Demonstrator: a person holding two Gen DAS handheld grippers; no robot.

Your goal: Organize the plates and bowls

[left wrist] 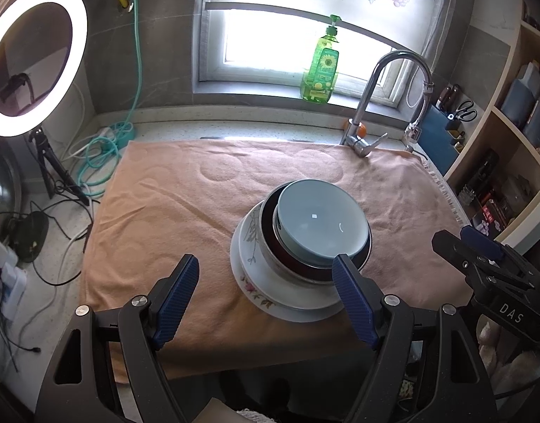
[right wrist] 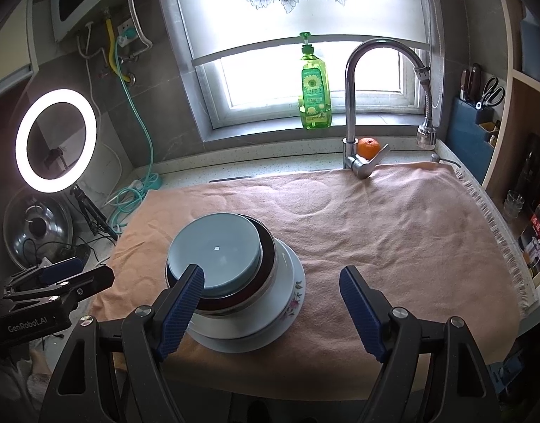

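Observation:
One stack of dishes stands on the orange towel (left wrist: pixel 171 211) (right wrist: pixel 393 232). On top is a pale blue bowl (left wrist: pixel 321 224) (right wrist: pixel 215 252), nested in a dark red bowl (left wrist: pixel 270 243) (right wrist: pixel 266 257), which sits on white floral plates (left wrist: pixel 255 282) (right wrist: pixel 287 303). My left gripper (left wrist: pixel 266 273) is open, hovering near the front edge of the towel, with its right finger in front of the stack. My right gripper (right wrist: pixel 271 283) is open too, nothing between its pads, and its left finger overlaps the blue bowl's rim in the picture. Each gripper shows at the edge of the other's view.
A chrome faucet (left wrist: pixel 372 105) (right wrist: pixel 354 105), an orange (right wrist: pixel 368 147) and a green soap bottle (left wrist: pixel 321 67) (right wrist: pixel 314 88) stand behind the towel. A ring light (left wrist: pixel 33 60) (right wrist: pixel 56 139), cables and a pot lid (right wrist: pixel 37 229) crowd the left. Shelves (left wrist: pixel 509 134) line the right.

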